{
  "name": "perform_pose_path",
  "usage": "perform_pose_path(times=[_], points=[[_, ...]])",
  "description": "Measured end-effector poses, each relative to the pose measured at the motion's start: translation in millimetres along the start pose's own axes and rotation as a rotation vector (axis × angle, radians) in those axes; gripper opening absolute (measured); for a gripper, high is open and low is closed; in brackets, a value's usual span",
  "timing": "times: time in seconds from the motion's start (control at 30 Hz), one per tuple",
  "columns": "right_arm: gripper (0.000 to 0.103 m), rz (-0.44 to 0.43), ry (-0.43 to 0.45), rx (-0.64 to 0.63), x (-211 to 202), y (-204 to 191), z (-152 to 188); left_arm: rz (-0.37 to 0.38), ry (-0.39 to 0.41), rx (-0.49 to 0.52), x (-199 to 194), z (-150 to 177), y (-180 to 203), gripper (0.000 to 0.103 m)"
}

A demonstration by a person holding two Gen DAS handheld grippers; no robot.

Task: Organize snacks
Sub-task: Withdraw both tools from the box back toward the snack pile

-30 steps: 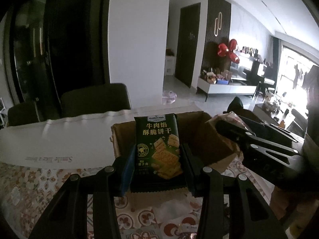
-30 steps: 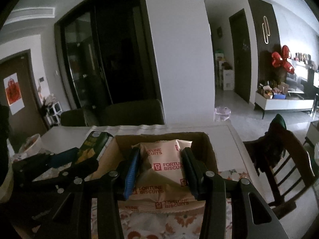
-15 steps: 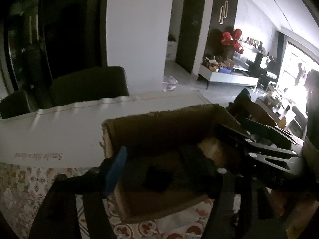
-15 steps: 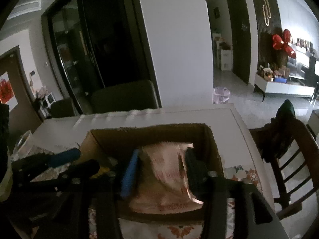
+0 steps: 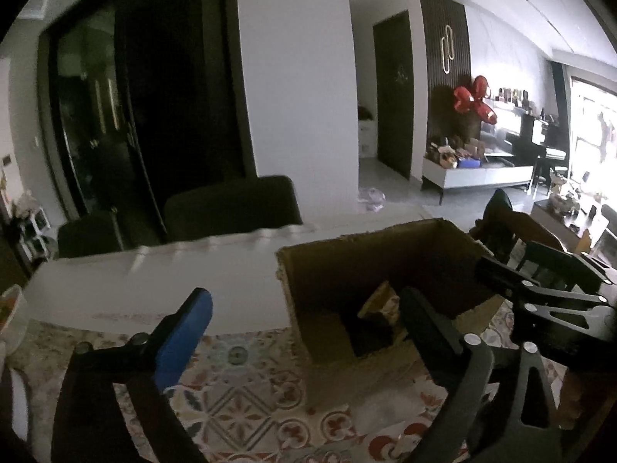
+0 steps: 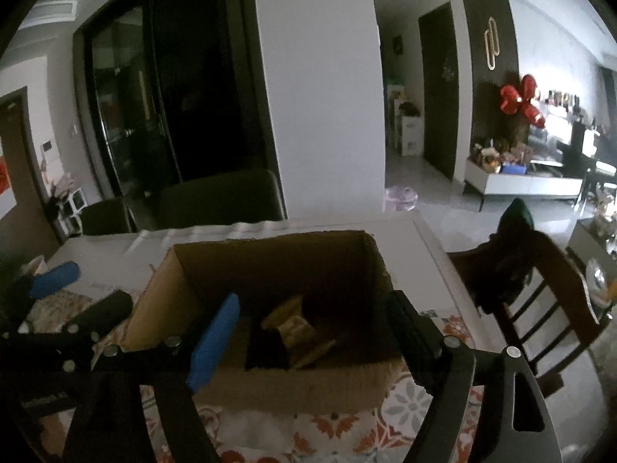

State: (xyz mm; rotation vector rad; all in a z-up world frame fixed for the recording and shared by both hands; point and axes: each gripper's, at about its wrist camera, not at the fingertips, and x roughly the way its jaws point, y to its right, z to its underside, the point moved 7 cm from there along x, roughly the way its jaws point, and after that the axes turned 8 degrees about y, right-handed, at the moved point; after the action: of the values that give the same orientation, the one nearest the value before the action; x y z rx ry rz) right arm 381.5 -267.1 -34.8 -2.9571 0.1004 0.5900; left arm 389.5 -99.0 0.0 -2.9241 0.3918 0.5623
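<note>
holding both grippers over the cardboard box (image 6: 270,382) on the table w/ the patterned cloth (image 5: 246,397). my left gripper (image 5: 304,320) is spread wide, jaws have just been opening, nothing between the pads: blue finger (image 5: 181,335) hangs over the cloth left of the box, black one sits over the box's inside. my right gripper (image 6: 312,332) is also open, jaws just been opening too, not as wide as the left, nothing clamped; its blue finger (image 6: 214,343) and black one straddle the box opening from above.

snacks are down in the box: a tan biscuit pack (image 6: 297,328) lies tilted on the bottom, and a dark pack (image 6: 266,347) sits just beside it on the left, touching or overlapping, can't tell which in the shadow. in the left cam same two show, tan pack (image 5: 381,303) behind the dark pack (image 5: 366,332). printing on either not readable, too dark.

box stands on the cloth near the table's right end, flaps up. right gripper shows at the right edge of the left cam, left gripper (image 6: 77,293) at the left edge of the right cam, both close on either side of the box. dark chairs (image 6: 219,200) behind the table, wooden chair (image 6: 540,308) to the right.
</note>
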Motion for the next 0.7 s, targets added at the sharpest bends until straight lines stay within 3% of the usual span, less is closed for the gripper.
perform_pose_path(times=[0.1, 0.33, 0.7], points=[[0.086, 0.007, 0.029, 0.006, -21, -3, 0, 0.002, 0.042, 0.01, -21, -3, -3, 0.103], [0.086, 0.007, 0.062, 0.021, -61, -11, 8, -0.011, 0.089, 0.0, -59, -1, -11, 0.103], [0.086, 0.075, 0.097, 0.044, -117, -21, 40, -0.037, 0.114, 0.012, -107, 37, -19, 0.103]])
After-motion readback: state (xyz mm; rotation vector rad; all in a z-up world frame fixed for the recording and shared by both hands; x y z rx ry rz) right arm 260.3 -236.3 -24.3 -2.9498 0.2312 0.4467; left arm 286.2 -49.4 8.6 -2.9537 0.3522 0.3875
